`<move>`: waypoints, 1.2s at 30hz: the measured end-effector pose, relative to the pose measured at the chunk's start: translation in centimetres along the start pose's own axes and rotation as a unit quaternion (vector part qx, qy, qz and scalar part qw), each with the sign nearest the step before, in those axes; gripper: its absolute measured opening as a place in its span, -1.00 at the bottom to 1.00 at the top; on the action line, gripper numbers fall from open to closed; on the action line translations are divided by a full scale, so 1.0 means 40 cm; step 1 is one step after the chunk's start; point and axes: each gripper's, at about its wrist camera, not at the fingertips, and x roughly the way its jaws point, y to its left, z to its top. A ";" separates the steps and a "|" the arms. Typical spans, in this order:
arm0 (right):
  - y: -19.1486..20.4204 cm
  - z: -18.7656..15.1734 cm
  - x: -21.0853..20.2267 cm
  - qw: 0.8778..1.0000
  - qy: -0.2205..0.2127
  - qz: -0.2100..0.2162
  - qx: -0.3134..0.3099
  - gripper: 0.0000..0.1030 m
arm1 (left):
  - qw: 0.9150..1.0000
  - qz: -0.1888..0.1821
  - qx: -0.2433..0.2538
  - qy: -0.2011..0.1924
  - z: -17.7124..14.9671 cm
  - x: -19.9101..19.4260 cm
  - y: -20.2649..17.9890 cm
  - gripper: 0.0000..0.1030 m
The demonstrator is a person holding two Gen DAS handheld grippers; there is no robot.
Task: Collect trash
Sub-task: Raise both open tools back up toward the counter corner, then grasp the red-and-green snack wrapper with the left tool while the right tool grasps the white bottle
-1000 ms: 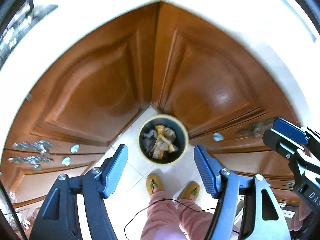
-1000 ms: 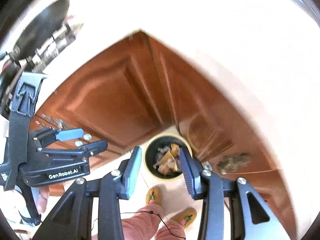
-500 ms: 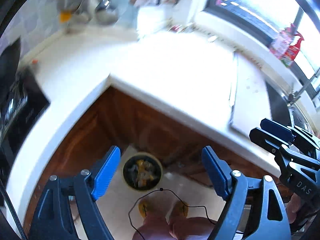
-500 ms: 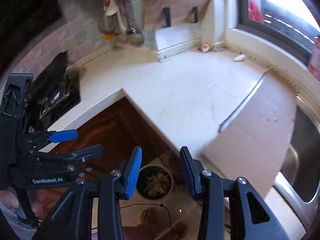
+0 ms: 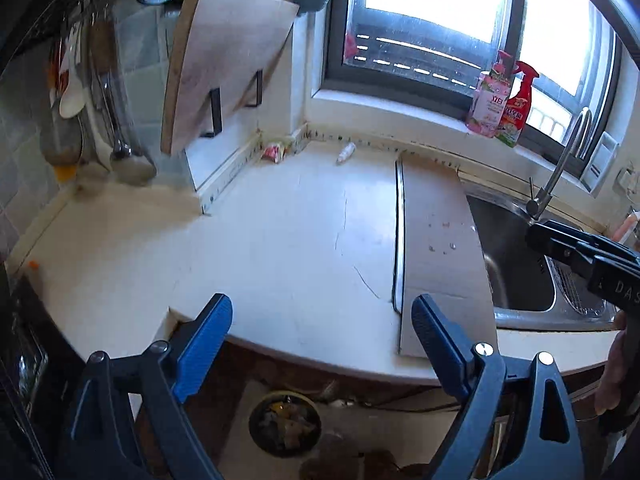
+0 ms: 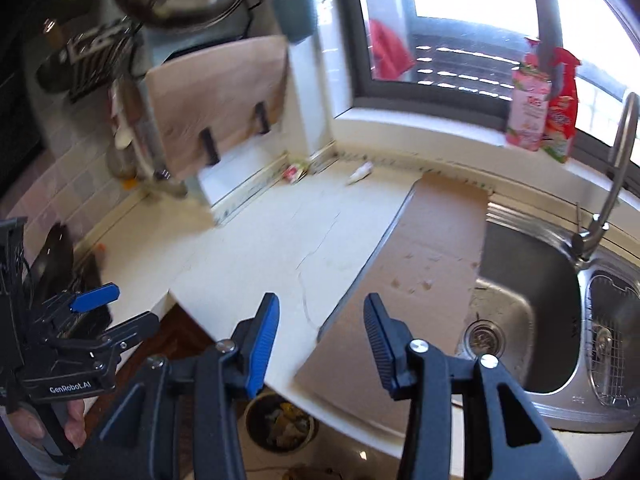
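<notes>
A: What sits nearest the cameras?
B: The left gripper (image 5: 322, 330), with its jaws spread wide and nothing between them; they have just been opening further. The right gripper (image 6: 322, 330) has its jaws partly apart, also with nothing in them, and they too have just opened a little.
A: And the trash?
B: Below both, on the floor against the cabinet, stands a round bin (image 5: 285, 424) with scraps inside. Two more pieces lie far back on the white counter (image 5: 288, 240): a red and white wrapper (image 5: 273, 152) in the corner under the window, and a small white tube (image 5: 346, 153) near it along the back edge.
A: What lies between?
B: A flat sheet of cardboard (image 5: 436, 240) on the counter, touching the steel sink (image 6: 516, 320) on its right side.
A: Further back?
B: A wooden cutting board (image 5: 224, 64) leans on a rack, and two bottles (image 5: 502, 100) stand on the windowsill.
</notes>
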 end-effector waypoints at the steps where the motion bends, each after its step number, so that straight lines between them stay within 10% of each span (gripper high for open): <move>1: -0.008 0.018 -0.003 1.000 -0.003 -0.006 0.007 -0.13 | 1.000 0.005 0.006 -0.009 0.022 0.001 0.003 0.77; 17: -0.095 0.356 0.096 0.997 0.007 -0.016 0.071 -0.12 | 0.987 0.107 0.094 -0.075 0.294 0.114 -0.019 0.97; 26: -0.176 0.557 0.493 0.986 0.079 0.058 0.134 -0.12 | 0.986 0.128 0.102 -0.011 0.453 0.446 -0.028 0.97; 36: -0.242 0.544 0.981 0.966 0.178 0.060 0.177 -0.12 | 0.985 0.156 0.055 0.040 0.527 0.835 0.042 0.97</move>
